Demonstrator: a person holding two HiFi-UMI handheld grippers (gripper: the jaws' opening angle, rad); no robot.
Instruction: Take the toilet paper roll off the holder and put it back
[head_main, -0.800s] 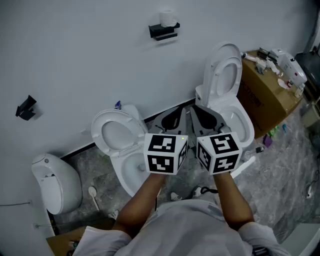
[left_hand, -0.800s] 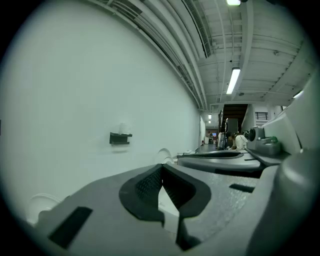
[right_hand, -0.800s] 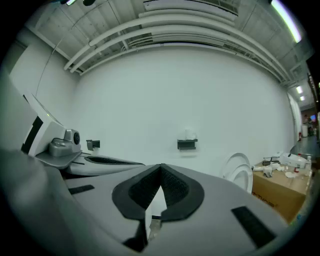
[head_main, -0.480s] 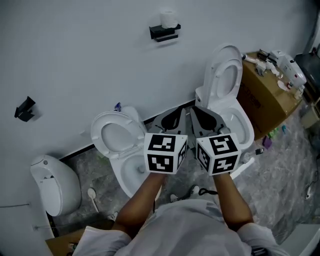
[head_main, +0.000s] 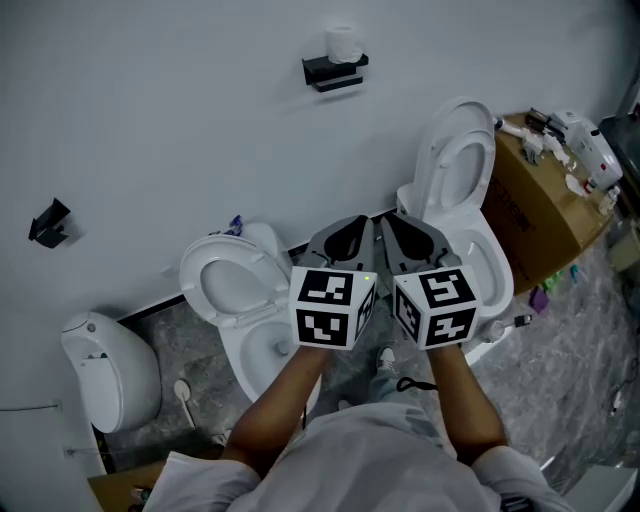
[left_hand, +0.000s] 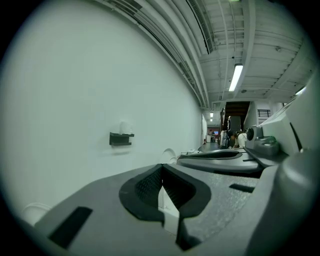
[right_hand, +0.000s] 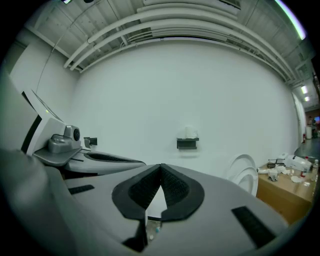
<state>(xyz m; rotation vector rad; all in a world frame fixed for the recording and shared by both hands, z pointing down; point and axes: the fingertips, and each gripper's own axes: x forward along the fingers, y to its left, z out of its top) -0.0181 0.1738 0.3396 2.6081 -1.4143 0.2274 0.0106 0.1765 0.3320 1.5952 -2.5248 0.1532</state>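
Note:
A white toilet paper roll (head_main: 345, 43) stands on a black holder (head_main: 335, 72) fixed high on the white wall. It also shows far ahead in the left gripper view as the roll (left_hand: 125, 127) on the holder (left_hand: 120, 138), and in the right gripper view as the roll (right_hand: 189, 132) on the holder (right_hand: 187, 143). My left gripper (head_main: 350, 235) and right gripper (head_main: 405, 232) are side by side, well short of the wall, both pointing towards it. Each is shut with nothing between its jaws, as seen at the left gripper (left_hand: 161, 167) and the right gripper (right_hand: 160, 169).
Two white toilets stand against the wall below the holder, one at left (head_main: 240, 290) with its lid up and one at right (head_main: 455, 190). A cardboard box (head_main: 540, 200) with small items is at far right. A white rounded fixture (head_main: 105, 365) and a black wall bracket (head_main: 48, 222) are at left.
Both grippers keep their side-by-side pose and stay shut. The wall, the holder and the toilets have slid slightly in the head view as the view shifted.

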